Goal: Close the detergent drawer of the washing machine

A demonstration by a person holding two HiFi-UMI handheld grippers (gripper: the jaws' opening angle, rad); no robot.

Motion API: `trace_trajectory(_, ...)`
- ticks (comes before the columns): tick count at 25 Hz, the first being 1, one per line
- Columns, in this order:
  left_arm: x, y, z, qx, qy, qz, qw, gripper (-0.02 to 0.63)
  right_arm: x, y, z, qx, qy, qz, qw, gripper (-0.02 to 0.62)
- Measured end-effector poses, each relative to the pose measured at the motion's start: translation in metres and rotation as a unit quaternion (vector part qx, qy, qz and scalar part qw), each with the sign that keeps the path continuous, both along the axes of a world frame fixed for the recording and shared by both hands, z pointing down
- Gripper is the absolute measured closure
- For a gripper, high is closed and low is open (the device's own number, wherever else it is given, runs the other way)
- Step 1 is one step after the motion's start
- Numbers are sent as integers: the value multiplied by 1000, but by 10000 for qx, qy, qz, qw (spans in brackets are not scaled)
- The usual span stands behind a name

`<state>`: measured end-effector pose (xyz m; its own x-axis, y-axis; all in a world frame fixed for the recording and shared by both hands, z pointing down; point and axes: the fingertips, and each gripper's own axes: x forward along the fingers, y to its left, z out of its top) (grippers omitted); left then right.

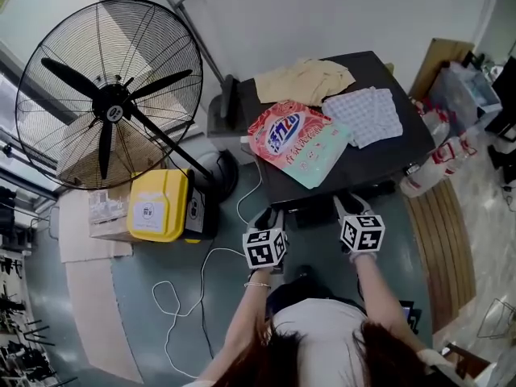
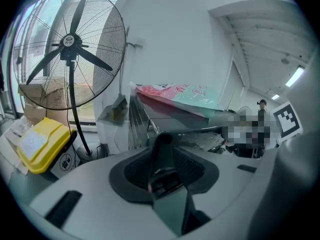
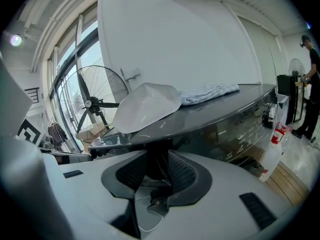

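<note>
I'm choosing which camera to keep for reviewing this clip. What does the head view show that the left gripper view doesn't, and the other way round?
Only the head view: the beige cloth and checked cloth lying on the washing machine, and the bottles beside it.
Only the left gripper view: the ceiling light and a person standing in the background.
Both: the washing machine, the fan, the yellow container, the detergent bag and the right gripper, seen from the left gripper only as its marker cube.
</note>
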<state>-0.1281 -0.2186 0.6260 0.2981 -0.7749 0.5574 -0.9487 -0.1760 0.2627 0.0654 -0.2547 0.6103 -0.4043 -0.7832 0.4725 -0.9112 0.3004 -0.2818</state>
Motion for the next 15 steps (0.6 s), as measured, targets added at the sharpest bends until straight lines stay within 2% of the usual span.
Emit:
trace_trajectory(6,1,9,-17,207,-105,-20,9997,466,1,9,-11,81,-26,-68,9999,460)
trace_trajectory(10,-4,16,-33,412,-213,-88,9989,467,-3,22,-20,145,-88,-208,9996,501)
trace_trajectory(15,-9,27,-64,813,-358,-277,9957,507,-3,33,-42,339,-253,-244,9988,523)
